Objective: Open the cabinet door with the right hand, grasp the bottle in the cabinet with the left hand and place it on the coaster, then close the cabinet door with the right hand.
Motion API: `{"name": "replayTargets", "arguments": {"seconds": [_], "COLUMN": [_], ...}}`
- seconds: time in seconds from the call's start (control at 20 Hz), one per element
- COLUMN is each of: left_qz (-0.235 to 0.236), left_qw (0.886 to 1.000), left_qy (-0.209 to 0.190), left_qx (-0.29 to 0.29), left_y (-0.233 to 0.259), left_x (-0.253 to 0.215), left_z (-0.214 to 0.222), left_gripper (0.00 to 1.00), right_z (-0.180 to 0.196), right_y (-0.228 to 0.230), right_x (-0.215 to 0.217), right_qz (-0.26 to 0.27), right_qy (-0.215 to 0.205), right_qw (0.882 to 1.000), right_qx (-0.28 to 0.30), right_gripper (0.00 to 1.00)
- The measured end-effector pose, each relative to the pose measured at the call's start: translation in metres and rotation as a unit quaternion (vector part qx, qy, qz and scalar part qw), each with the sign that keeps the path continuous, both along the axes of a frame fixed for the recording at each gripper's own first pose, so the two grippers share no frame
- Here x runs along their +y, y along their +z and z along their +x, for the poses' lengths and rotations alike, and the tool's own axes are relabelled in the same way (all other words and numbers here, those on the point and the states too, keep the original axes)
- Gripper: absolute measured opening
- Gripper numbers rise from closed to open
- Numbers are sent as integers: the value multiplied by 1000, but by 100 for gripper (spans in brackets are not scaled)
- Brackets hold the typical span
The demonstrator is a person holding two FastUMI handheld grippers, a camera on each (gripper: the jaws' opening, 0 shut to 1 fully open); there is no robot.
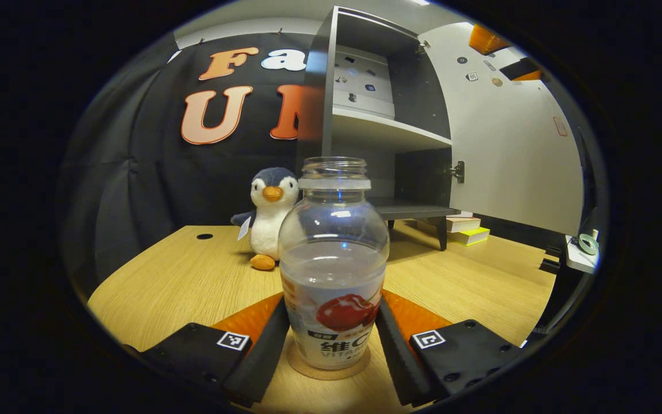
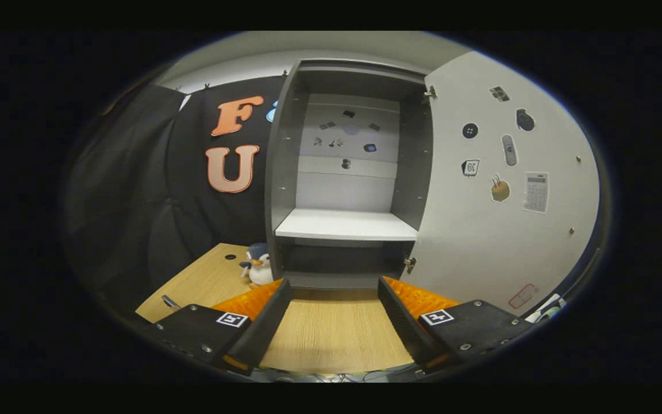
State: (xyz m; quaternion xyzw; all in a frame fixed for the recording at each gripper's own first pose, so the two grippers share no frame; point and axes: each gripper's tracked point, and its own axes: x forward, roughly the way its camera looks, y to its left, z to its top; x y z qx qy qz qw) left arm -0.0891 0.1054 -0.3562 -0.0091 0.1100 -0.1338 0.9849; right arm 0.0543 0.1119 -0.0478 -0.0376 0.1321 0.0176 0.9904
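In the left gripper view, the left gripper (image 1: 334, 339) brackets the clear capless plastic bottle with a cherry label (image 1: 334, 270); its fingers (image 1: 265, 351) stand at the bottle's sides, though contact cannot be confirmed. The bottle stands upright on the round cork coaster (image 1: 326, 368) on the light wooden table (image 1: 181, 282), just in front of a plush penguin (image 1: 268, 215). In the right gripper view, the right gripper (image 2: 334, 322) is spread wide with nothing between its fingers, facing the grey cabinet (image 2: 345, 224), whose white door (image 2: 497, 230) stands swung open.
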Motion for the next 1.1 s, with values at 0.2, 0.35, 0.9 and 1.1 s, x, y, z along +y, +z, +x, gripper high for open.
{"name": "replayTargets", "arguments": {"seconds": [0.2,0.35,0.9,1.1], "left_qz": [7,13,9,7], "left_qw": [1000,1000,1000,1000], "left_qy": [3,5,17,3], "left_qx": [7,9,13,4], "left_y": [-3,-4,12,23], "left_x": [1,3,5,-6], "left_z": [1,3,30,25], "left_gripper": [88,94,95,96], "right_z": [1,1,-1,-3], "right_y": [0,-1,10,11], "right_x": [4,4,-14,-26], "right_qz": [8,19,49,53], "right_qy": [8,10,-2,-14], "right_qw": [1000,1000,999,998], "right_qx": [0,0,-9,-11], "right_gripper": [93,93,94,93]}}
